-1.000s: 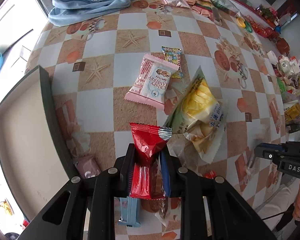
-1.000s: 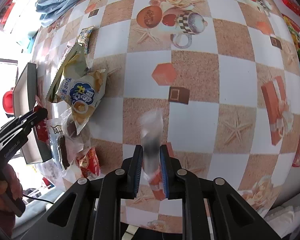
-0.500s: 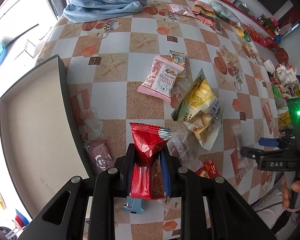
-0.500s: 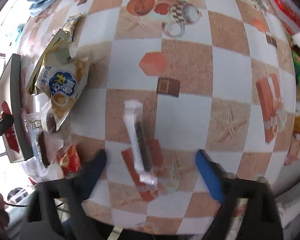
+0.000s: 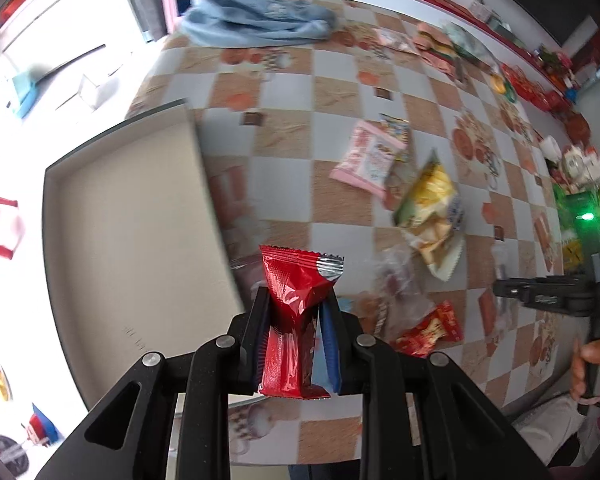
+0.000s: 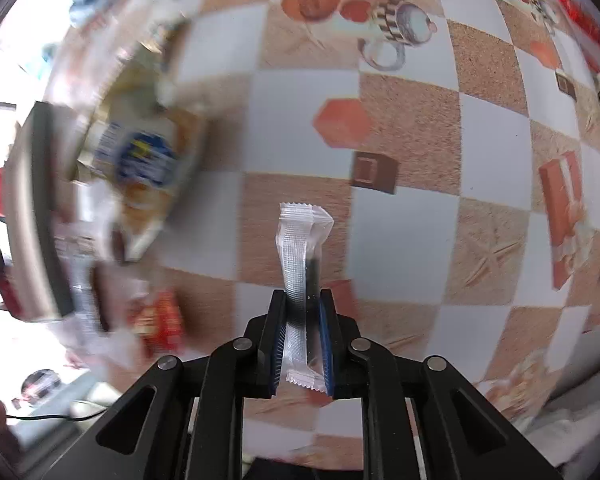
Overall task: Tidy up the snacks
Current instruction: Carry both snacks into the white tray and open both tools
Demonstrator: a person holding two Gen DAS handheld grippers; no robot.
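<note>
Your left gripper is pinching a red foil snack packet; its jaws press the wrapper's lower half while the crimped top stands up above the fingertips; the packet hangs in the air beside the right-hand wall of the grey tray, not in it. The tray sits at the table's left edge on the checkered tablecloth; its pale floor shows bare.

Your right gripper has just been closing and now clamps a slim clear-wrapped snack stick; the wrapper runs upright between the 2 blue pads, its sealed top poking past the fingertips and its bottom seam showing below them; it is lifted clear of the cloth.

On the cloth, in the left wrist view, lie a pink packet, with a small colourful packet just behind it, a yellow chip bag near them, and a small red-orange packet closer to you; a blurred clear wrapper sits between the last 2. A blue garment is heaped at the far end. Your right hand grips its handle at the frame's right edge.
</note>
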